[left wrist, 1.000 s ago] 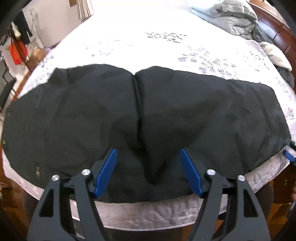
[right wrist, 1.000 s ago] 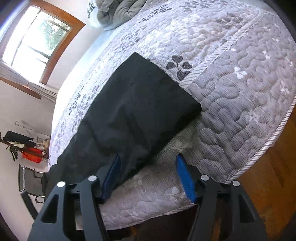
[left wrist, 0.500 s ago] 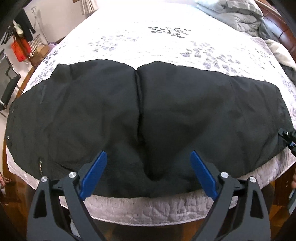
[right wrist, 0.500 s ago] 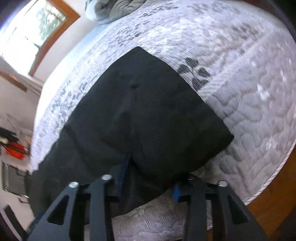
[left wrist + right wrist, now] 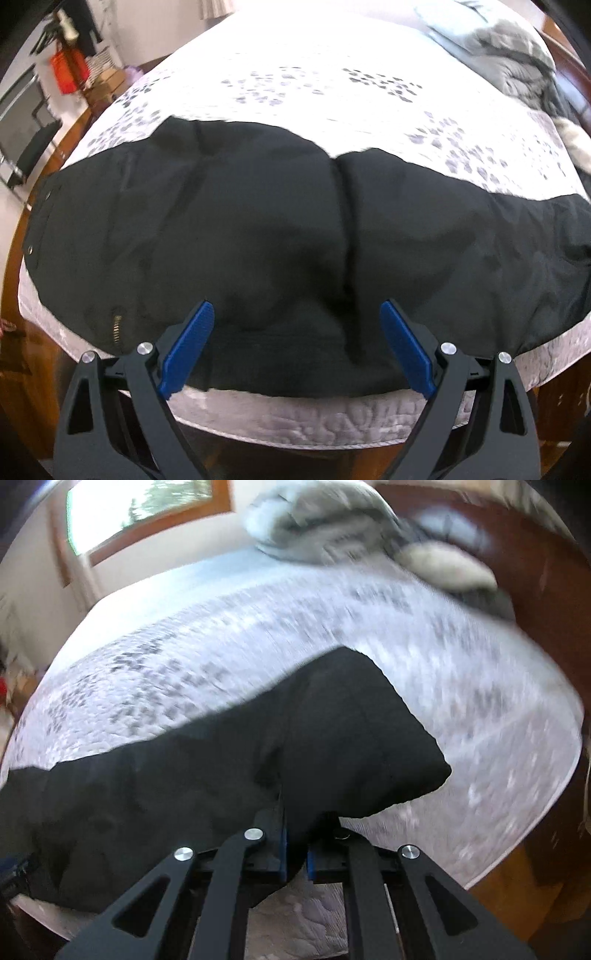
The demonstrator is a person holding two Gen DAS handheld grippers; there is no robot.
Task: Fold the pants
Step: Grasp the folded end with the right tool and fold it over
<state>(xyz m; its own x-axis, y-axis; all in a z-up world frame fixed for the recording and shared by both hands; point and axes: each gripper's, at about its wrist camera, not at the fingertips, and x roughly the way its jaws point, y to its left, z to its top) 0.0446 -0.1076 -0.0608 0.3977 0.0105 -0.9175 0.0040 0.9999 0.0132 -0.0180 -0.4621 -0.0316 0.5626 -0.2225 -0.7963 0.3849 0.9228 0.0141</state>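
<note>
Black pants [image 5: 280, 236] lie spread sideways across the near edge of the bed, waistband with snaps at the left, a zipper low left. My left gripper [image 5: 297, 343] is open, its blue pads wide apart just above the pants' near edge, holding nothing. In the right wrist view the leg end of the pants [image 5: 332, 738] is lifted off the quilt. My right gripper [image 5: 295, 853] is shut on the near edge of that leg end. The view is blurred by motion.
The bed carries a white and grey quilted cover [image 5: 332, 74]. A grey blanket pile [image 5: 325, 517] and wooden headboard [image 5: 535, 572] are at the far end. A chair [image 5: 29, 147] and red bag [image 5: 68, 70] stand at the left. Wooden floor lies below the bed edge.
My right gripper has closed on the leg end and lifted it while swinging round. My left gripper has opened wider and shifted left toward the waistband end.
</note>
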